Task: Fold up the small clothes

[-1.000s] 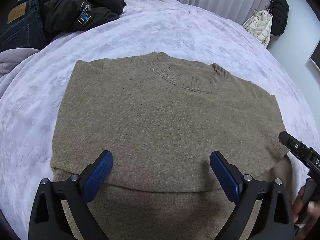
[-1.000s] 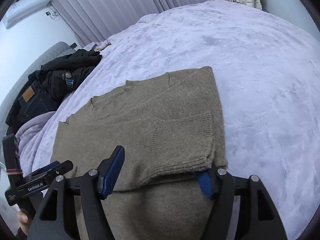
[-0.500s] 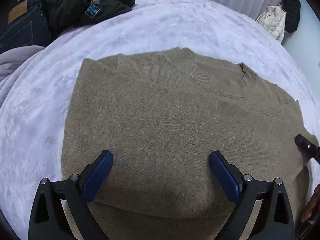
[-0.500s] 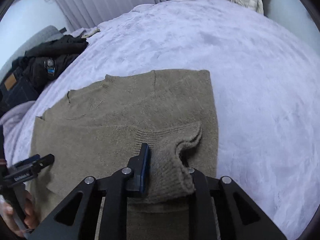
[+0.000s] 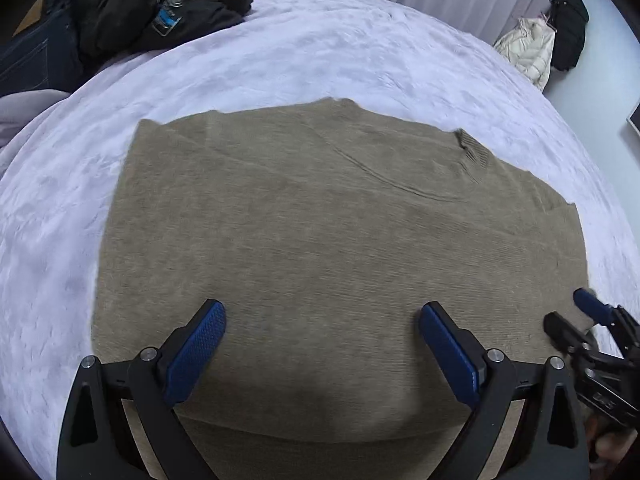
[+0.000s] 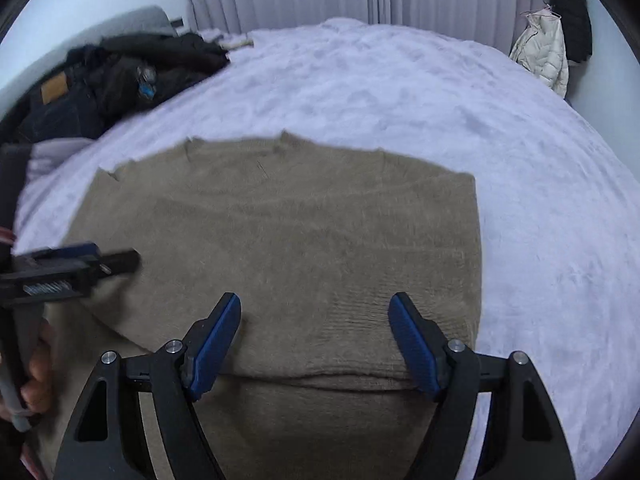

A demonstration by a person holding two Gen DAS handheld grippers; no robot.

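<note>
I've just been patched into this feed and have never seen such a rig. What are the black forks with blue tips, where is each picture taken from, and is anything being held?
No robot here: a person holds a hand-operated gripper in each hand, and each carries a wide-angle camera looking along its two fingers. The black forks with blue pads are those fingers.

One picture is from the left gripper, with the right one entering at its right edge. The other is from the right gripper, with the left one and the person's hand at its left edge.

On the pale lilac bedspread lies a brown sweater, its sides already folded in. A pile of dark clothes sits at the far left corner, and jackets hang by the wall.

Nothing is held. Both pairs of jaws stand open over the sweater; the right ones have just been opening.
</note>
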